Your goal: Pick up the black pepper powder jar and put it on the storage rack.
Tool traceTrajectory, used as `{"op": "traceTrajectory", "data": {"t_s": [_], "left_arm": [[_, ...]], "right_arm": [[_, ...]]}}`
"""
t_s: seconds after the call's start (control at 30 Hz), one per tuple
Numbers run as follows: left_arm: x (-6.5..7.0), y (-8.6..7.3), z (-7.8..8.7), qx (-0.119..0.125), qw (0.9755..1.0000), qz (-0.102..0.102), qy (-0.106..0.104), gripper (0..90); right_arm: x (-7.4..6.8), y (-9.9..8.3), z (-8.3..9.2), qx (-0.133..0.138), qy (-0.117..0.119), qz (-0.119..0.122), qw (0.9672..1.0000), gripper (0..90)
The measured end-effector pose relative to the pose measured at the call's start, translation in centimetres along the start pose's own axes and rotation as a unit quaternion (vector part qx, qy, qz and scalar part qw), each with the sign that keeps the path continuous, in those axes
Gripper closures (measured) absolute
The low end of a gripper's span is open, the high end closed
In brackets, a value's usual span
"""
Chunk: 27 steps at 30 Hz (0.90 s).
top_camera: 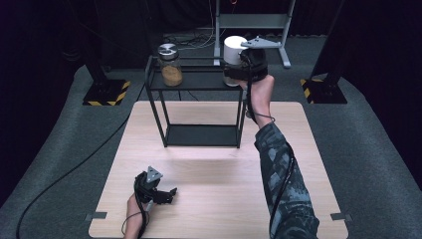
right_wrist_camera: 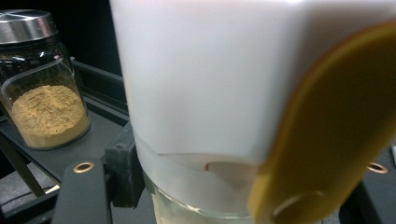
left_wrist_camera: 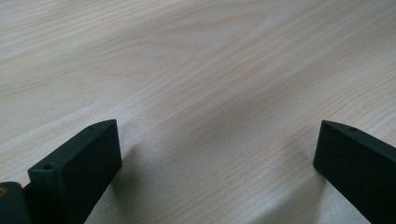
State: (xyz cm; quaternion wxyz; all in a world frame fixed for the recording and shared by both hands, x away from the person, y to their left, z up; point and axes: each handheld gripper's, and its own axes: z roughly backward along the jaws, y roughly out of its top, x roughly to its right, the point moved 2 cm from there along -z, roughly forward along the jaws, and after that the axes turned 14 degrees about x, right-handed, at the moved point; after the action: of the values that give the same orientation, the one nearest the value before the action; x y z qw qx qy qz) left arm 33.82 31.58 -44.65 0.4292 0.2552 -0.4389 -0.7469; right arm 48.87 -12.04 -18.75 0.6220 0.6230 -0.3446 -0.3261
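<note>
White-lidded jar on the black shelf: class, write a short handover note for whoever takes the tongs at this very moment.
Right tongs: shut on the white-lidded jar, at the right end of the black shelf's top tier.
Left tongs: open, holding nothing, low over the wooden table.
Glass jar of yellow-brown powder: stands at the left end of the top tier.
Done: white-lidded jar gripped.
Left: whether it rests on the tier is unclear; probably seat or lift it.

A pale wooden worktop [top_camera: 209, 199] is sitting on a grey carpeted floor [top_camera: 368, 149]. A black metal-frame shelf rack [top_camera: 199, 107] is standing on it toward twelve o'clock. On the rack's top shelf, a steel-lidded glass jar of tan powder [top_camera: 170, 67] is resting at ten o'clock and a white-capped glass jar [top_camera: 234, 59] at two o'clock.
</note>
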Motion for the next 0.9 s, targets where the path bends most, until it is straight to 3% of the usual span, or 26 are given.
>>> {"op": "traceTrajectory", "data": {"t_s": [0.57,0.7,0.9], "left_arm": [[0.0,0.0,0.0,0.0,1.0,0.0,0.0,0.4],[0.0,0.0,0.0,0.0,1.0,0.0,0.0,0.4],[0.1,0.0,0.0,0.0,1.0,0.0,0.002,0.3]], "right_arm": [[-0.2,0.4,0.0,-0.008,-0.003,0.005,0.9999,28.3],[-0.4,0.6,0.5,-0.001,-0.002,0.0,1.0,15.7],[-1.2,1.7,2.2,-0.031,-0.001,0.023,0.9993,3.1]]}}
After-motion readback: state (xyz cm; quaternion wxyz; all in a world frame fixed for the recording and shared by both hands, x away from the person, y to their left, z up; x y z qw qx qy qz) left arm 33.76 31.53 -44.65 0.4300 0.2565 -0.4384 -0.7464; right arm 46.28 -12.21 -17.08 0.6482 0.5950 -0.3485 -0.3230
